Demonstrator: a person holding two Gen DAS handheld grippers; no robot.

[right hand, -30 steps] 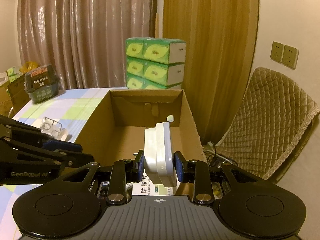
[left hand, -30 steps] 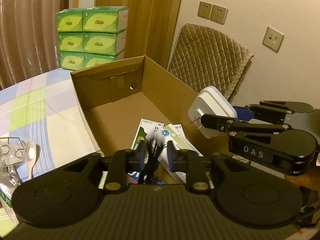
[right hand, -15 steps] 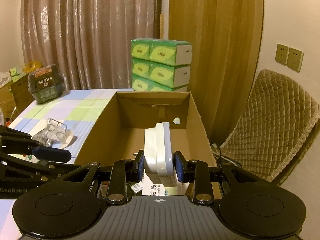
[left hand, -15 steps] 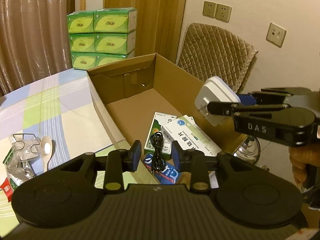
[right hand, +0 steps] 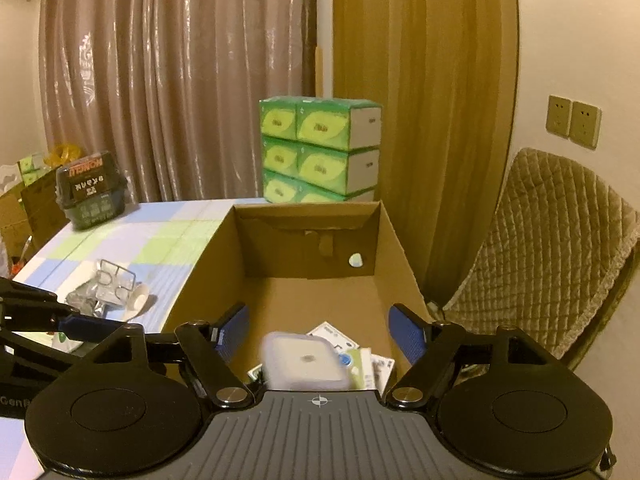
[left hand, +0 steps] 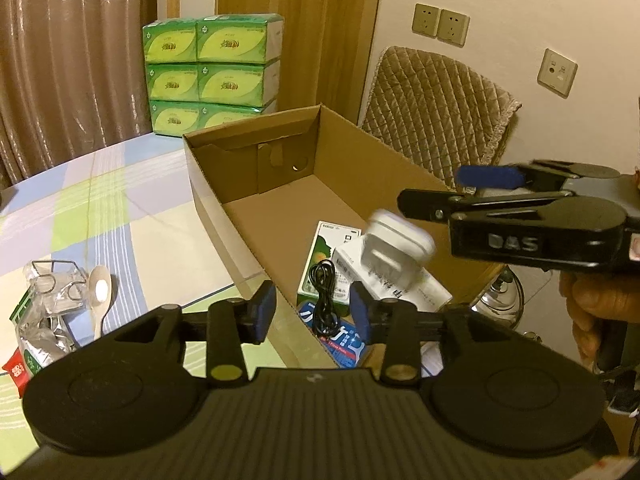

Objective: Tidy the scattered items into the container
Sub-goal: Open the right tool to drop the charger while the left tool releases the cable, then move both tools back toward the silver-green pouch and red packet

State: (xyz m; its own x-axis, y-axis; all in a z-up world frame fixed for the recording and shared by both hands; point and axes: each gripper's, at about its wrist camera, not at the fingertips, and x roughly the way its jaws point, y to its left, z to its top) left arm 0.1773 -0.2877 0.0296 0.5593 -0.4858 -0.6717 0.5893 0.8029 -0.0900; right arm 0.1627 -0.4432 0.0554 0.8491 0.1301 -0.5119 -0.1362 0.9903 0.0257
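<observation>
Two blue pads of the left gripper [left hand: 313, 311], which have just been opening, stand apart above the open brown cardboard box [left hand: 256, 184], clear of the coiled black cable [left hand: 326, 298] lying inside on printed cartons. From the right wrist view, the right gripper [right hand: 318, 332] has just spread wide; the blurred white rectangular charger [right hand: 306, 366], seemingly in mid-fall, sits below it over the box.

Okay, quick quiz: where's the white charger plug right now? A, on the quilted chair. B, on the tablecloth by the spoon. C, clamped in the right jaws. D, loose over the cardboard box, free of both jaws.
D: the white charger plug is blurred over the cardboard box, below the right gripper, whose jaws have just opened wide.
</observation>
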